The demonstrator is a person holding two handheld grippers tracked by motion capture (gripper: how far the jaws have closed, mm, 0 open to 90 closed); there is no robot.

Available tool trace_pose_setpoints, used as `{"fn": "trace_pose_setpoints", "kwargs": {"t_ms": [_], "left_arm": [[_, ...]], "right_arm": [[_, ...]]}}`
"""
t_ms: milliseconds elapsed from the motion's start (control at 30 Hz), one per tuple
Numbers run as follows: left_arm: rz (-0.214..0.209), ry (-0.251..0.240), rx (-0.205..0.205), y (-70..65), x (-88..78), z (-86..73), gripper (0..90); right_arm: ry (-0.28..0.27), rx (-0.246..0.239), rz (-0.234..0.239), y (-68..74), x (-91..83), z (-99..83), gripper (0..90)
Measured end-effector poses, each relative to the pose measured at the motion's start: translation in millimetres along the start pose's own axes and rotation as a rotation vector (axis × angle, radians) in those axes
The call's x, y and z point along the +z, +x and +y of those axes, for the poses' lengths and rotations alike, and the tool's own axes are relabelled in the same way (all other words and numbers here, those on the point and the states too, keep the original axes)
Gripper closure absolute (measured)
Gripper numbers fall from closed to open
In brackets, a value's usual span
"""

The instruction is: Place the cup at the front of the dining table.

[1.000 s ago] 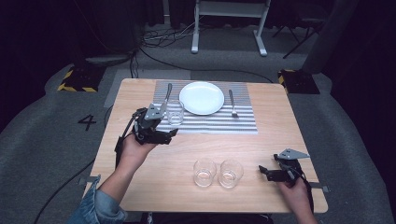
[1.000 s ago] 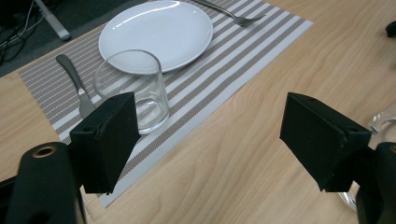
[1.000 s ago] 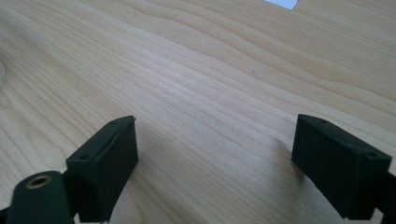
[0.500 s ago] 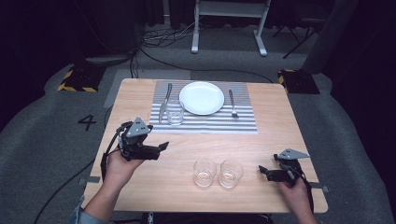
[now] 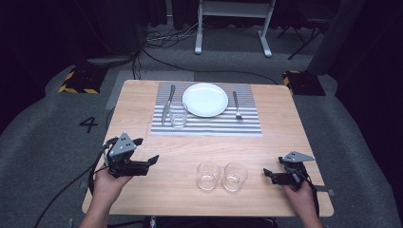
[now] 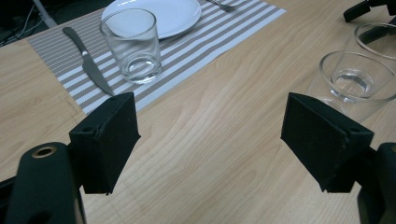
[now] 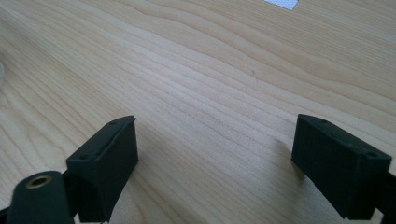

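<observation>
Both pairs of jaws stand spread wide with nothing between them but bare wood. On the left gripper point(image 6: 210, 140), the two black pads frame a stretch of the wooden table point(image 6: 219, 154), and the nearest thing ahead of them is a clear tumbler point(image 6: 351, 81), just off the right-hand pad and standing upright on the wood. A second empty tumbler point(image 6: 379, 39) stands just behind it, close enough that their rims nearly meet. Farther ahead, beyond the left-hand pad, a third glass point(image 6: 132, 45) stands upright on the striped placemat point(image 6: 205, 44), with a table knife point(image 6: 88, 60) lying to its left and a white plate point(image 6: 159, 16) behind it. A fork point(image 6: 219, 4) lies past the plate at the mat's far side. Nothing stands between these jaws and the nearest tumbler; the path across the wood is free.

From the high view, the left gripper point(image 5: 151, 160) hangs near the table's left edge, pointing right toward the pair of tumblers point(image 5: 222, 175), which sit well apart from it. The right gripper point(image 5: 267, 175) lies on the opposite side of that pair, pointing left, with the closer tumbler near its tips but not touching.

In the right gripper view, the right gripper point(image 7: 215, 154) looks over plain wood grain, low to the surface, its pads casting soft shadows beneath them.
</observation>
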State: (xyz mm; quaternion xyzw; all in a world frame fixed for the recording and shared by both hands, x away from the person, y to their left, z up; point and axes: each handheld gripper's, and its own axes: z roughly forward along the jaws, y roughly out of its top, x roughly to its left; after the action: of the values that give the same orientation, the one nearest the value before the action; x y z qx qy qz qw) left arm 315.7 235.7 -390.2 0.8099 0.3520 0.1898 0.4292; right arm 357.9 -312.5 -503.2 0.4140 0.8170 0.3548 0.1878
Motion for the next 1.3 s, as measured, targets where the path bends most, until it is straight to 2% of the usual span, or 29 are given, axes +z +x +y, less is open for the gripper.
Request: {"fn": "trace_pose_setpoints", "kwargs": {"t_ms": [67,167,333,533,900,1067,1100,1267,1300], "left_arm": [[0.011,-0.010,-0.005,1.4,-1.8,-5.0,19.1],[-0.001,-0.010,-0.026,4.2,-3.9,-13.0,19.2],[0.001,0.005,-0.022,4.9,-5.8,-28.6,19.2],[0.032,0.018,-0.049,8.7,-6.9,-45.3,19.2],[0.064,0.132,-0.060,10.1,9.4,-64.0,19.4],[0.073,0.203,-0.059,11.9,18.3,-73.9,19.4],[0.075,0.211,-0.070,11.5,20.7,-75.7,19.5],[0.079,0.246,-0.055,11.8,26.7,-79.9,19.4],[0.078,0.248,-0.064,10.7,27.4,-80.7,19.4]], "right_arm": [[0.000,0.000,0.000,0.0,0.0,0.0,14.5],[0.000,0.000,0.000,0.0,0.0,0.0,14.5],[0.000,0.000,0.000,0.0,0.0,0.0,14.5],[0.000,0.000,0.000,0.0,0.0,0.0,14.5],[0.000,0.000,0.000,0.0,0.0,0.0,14.5],[0.000,0.000,0.000,0.0,0.0,0.0,14.5],[0.000,0.000,0.000,0.0,0.0,0.0,14.5],[0.000,0.000,0.000,0.0,0.0,0.0,14.5],[0.000,-0.001,0.000,0.0,0.0,0.0,14.5]]}}
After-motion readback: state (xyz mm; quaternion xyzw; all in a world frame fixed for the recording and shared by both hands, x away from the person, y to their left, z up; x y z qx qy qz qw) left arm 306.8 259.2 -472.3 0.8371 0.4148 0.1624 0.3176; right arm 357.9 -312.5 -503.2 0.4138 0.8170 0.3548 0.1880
